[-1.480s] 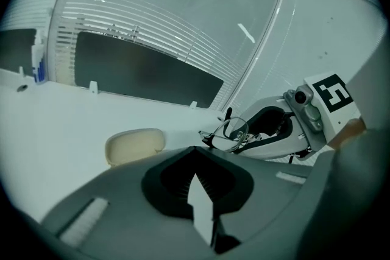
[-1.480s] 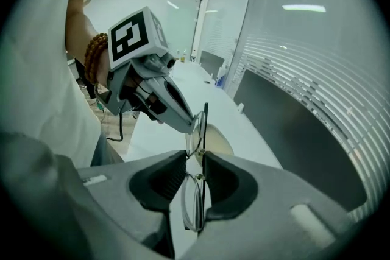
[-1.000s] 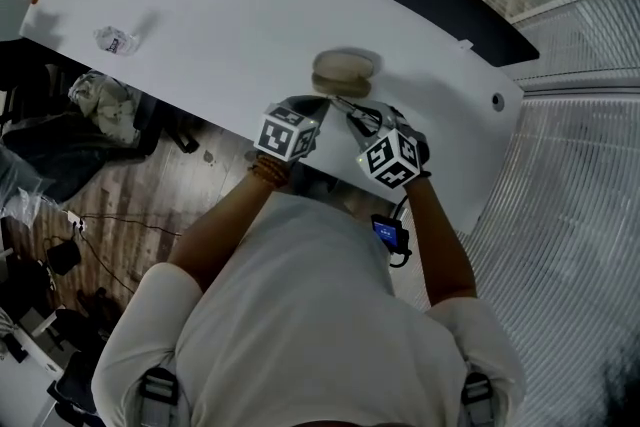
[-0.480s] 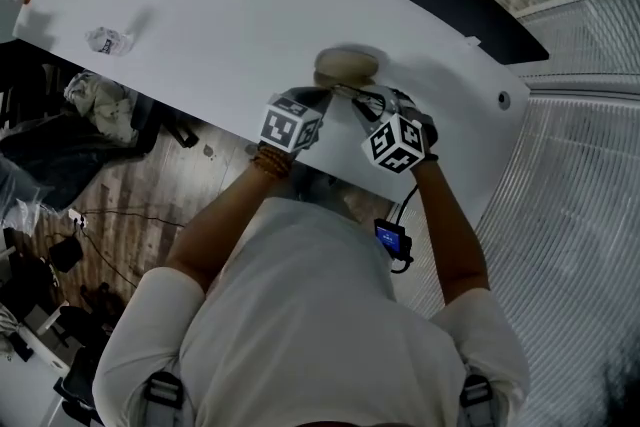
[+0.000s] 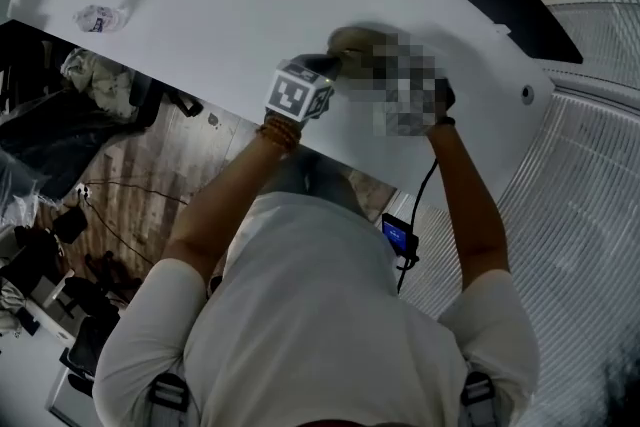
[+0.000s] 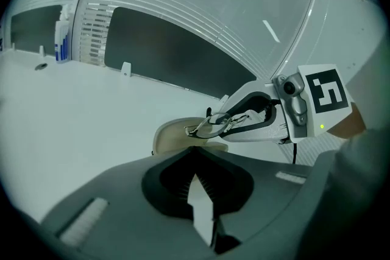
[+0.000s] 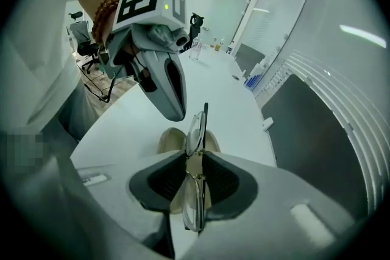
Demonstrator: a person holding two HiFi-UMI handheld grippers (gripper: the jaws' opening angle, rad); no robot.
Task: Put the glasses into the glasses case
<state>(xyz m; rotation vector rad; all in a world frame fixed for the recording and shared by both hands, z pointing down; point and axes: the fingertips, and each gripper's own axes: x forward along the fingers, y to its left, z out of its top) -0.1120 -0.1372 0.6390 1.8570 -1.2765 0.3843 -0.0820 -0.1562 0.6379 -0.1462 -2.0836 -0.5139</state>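
A beige glasses case (image 6: 173, 137) lies open on the white table (image 5: 220, 5); it also shows as the case (image 5: 345, 40) in the head view and the case (image 7: 166, 143) in the right gripper view. My right gripper (image 7: 194, 158) is shut on the bridge of thin metal-framed glasses (image 7: 196, 128), held edge-on just above the case. From the left gripper view the right gripper (image 6: 228, 122) and the glasses (image 6: 213, 125) hang over the case's far side. My left gripper (image 6: 198, 182) hovers close in front of the case with its jaws together and nothing in them.
A crumpled wrapper (image 5: 97, 17) lies far left on the table. A bottle (image 6: 60, 42) stands at the table's far edge by a dark panel (image 6: 164, 61). The table's near edge runs just behind both hands, with floor and clutter (image 5: 90, 95) below.
Both grippers have moved forward and down toward the case. The glasses, earlier held short of it, now hang right over it.
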